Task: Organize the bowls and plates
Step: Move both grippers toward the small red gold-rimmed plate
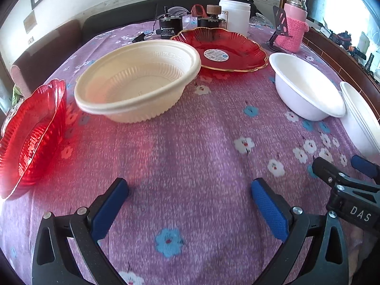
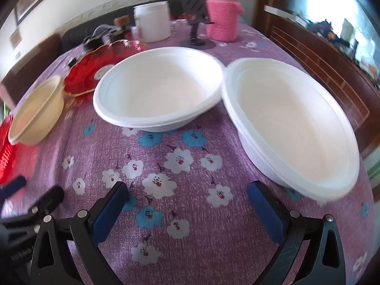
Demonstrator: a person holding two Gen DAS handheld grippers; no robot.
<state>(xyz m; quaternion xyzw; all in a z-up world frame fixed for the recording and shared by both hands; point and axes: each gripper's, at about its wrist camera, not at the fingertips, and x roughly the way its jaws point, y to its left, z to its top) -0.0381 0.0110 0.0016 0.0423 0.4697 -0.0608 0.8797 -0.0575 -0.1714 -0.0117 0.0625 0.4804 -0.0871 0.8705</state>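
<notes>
Bowls: two white bowls sit rim to rim before my right claw; cream bowl and red plates lie ahead of my left claw. Both claws gape, empty. Risk: thin rims slipping or dragging the counter's cloth. Jar and pink flask crowd the rear.

Both grippers are hanging low with nothing in them. The left gripper is sitting with its jaws spread wide, and the right gripper is doing the same just off to its right side.
</notes>
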